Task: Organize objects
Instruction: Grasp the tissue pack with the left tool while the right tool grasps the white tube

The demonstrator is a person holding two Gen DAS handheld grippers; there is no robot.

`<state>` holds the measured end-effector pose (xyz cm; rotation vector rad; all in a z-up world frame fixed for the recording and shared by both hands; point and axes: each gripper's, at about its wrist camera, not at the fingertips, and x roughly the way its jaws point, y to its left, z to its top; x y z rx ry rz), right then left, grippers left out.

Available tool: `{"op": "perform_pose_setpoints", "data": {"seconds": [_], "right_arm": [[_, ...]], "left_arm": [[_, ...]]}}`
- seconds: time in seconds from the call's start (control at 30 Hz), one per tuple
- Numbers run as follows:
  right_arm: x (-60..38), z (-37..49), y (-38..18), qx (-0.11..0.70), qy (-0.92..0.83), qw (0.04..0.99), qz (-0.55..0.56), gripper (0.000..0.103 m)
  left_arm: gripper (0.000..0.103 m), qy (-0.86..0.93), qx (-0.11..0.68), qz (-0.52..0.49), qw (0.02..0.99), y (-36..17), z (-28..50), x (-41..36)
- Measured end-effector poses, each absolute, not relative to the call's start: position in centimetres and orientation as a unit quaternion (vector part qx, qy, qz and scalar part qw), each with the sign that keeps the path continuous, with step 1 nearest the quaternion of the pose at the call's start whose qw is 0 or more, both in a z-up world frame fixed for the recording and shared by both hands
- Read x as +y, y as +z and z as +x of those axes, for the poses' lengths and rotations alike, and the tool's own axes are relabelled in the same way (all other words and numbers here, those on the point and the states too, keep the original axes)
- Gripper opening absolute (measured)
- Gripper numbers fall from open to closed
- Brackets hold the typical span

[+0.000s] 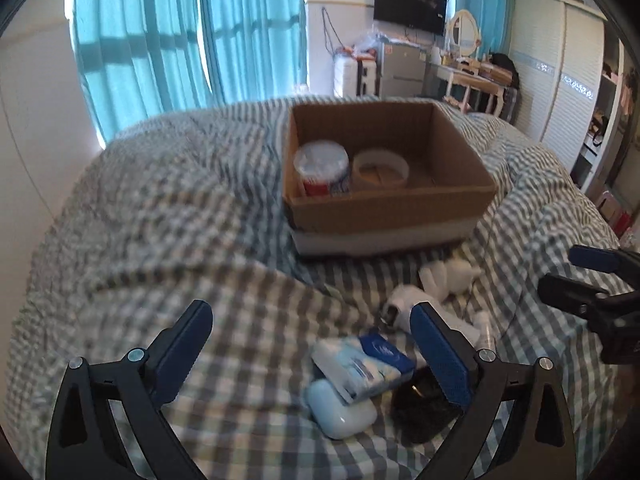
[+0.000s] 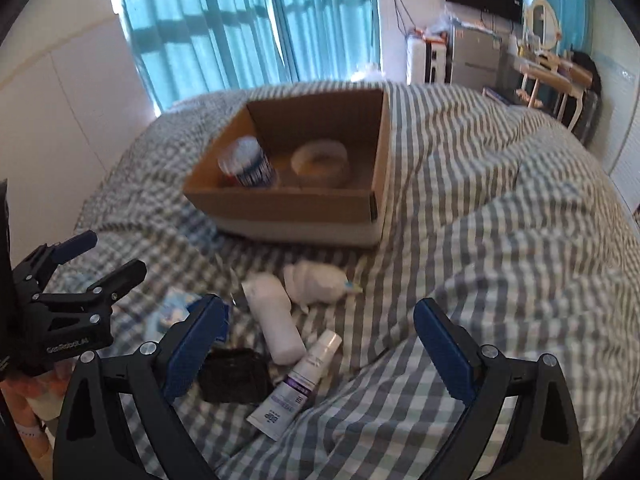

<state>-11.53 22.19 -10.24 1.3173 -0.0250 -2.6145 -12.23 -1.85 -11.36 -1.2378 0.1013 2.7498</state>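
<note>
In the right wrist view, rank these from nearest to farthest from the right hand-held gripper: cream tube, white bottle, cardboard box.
Measured from the right hand-held gripper, whose jaws are open:
1. Cream tube, lying on the bedspread between the fingers, toward the left one.
2. White bottle, just beyond the tube, left of centre.
3. Cardboard box, farthest, up the bed.

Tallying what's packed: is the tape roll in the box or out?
In. The tape roll lies flat inside the cardboard box, beside a round tub.

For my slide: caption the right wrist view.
Open right gripper above toiletries on a striped bed, cardboard box behind.
</note>
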Motion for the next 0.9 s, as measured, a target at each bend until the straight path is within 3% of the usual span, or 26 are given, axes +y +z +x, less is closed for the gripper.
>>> {"op": "perform_pose_setpoints", "data": {"seconds": [0.2,0.33,0.47,0.6,0.9], "right_arm": [[20.9,-12.4,-13.7,0.033,-0.869,0.104,0.483,0.084],[20.4,-12.6,-16.5,0.04,-0.843,0.119,0.523,0.066],[19.8,-12.6,-18.7,0.055,-0.824,0.123,0.55,0.059],[19.2,-12.7,-19.7,0.063,-0.815,0.128,0.562,0.055],[19.0,-11.9,-18.8,0.057,-0.832,0.136,0.534,0.033]], "left_arm": [[0.102,0.898,0.039,-0.432,0.071,-13.8,-12.5,-1.0],[0.102,0.892,0.039,-0.442,0.081,-14.8,-12.5,-0.4],[0.102,0.884,0.037,-0.457,0.093,-15.9,-12.6,-0.1],[0.102,0.879,0.042,-0.464,0.099,-16.4,-12.6,0.3],[0.102,0.868,0.049,-0.484,0.103,-17.2,-13.0,0.8]]}}
